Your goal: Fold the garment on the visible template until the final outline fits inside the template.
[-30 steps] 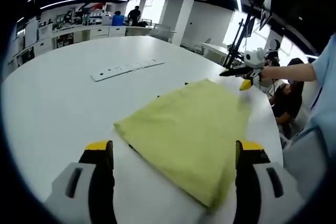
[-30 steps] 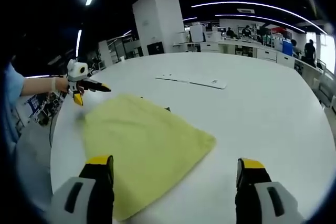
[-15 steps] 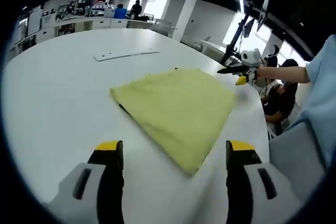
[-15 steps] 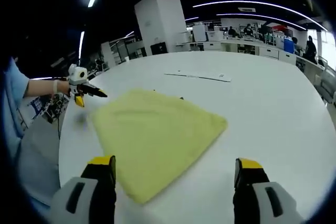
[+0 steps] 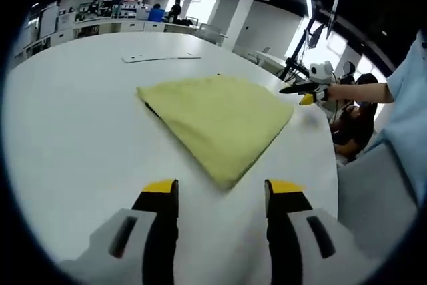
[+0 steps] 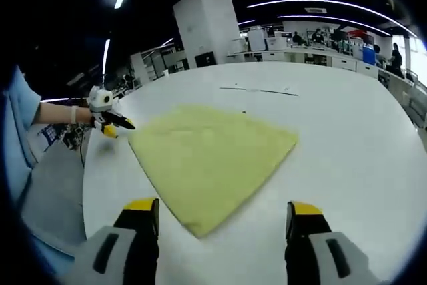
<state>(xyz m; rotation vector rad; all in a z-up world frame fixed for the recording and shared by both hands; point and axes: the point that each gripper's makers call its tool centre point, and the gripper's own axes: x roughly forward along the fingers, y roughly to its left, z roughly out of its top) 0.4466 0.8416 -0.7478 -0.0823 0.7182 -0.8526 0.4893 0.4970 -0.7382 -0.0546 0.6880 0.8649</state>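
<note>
The folded yellow-green garment (image 5: 217, 117) lies flat mid-frame on the white table (image 5: 73, 131), one corner toward the left gripper (image 5: 220, 198), whose jaws stand apart and empty, likely because folding looks done; the right gripper (image 6: 223, 217), also parted and empty, sits at bottom centre of its view.

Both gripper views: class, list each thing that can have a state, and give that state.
Yellow garment: folded, lying flat on the white table.
Left gripper: open, holding nothing, short of the garment's near corner.
Right gripper: open, holding nothing, near the garment's corner.
</note>
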